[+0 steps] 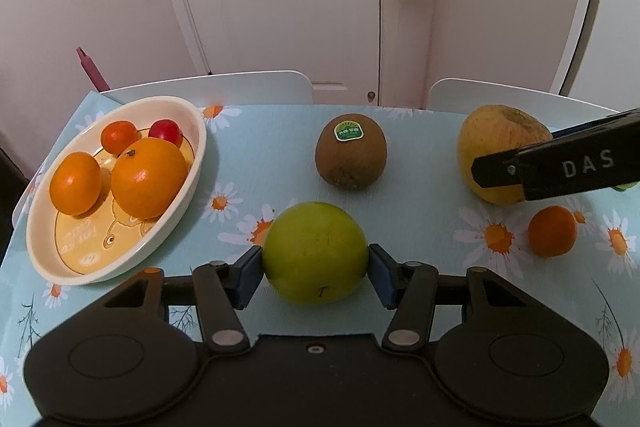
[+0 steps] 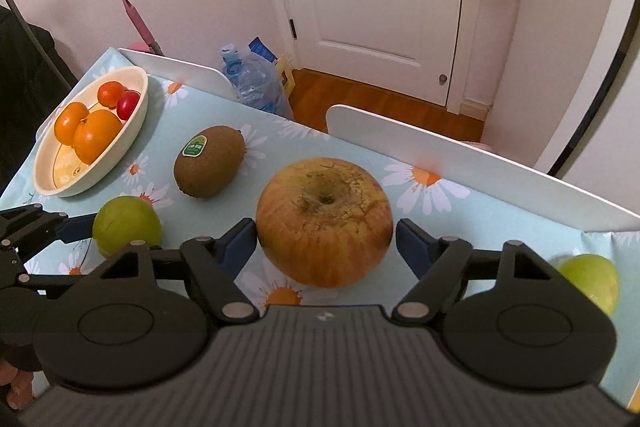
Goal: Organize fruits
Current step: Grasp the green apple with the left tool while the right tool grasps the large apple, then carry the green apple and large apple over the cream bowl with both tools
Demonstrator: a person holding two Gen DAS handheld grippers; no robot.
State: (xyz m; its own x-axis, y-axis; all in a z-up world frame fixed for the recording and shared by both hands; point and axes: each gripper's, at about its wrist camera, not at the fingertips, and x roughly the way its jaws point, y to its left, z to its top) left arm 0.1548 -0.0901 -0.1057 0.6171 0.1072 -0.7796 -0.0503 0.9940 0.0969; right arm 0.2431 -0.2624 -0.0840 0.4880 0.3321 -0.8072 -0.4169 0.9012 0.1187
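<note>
Clamping the green fruit (image 1: 316, 253) at its widest girth near centre on the table (image 1: 420, 155), our left gripper (image 1: 316, 269) pinches smooth, firm, roll-prone skin. Our right gripper (image 2: 326, 241) straddles the heavier apple (image 2: 324, 223), pads not yet pressing.

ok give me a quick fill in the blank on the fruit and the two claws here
1. The left claw is shut on the ____ fruit.
2. The kiwi carries a green ____.
3. The plate holds ____ fruits.
4. The apple sits between the right claw's pads; the far pad is ____ of it.

Missing words: green; sticker; four; clear
</note>
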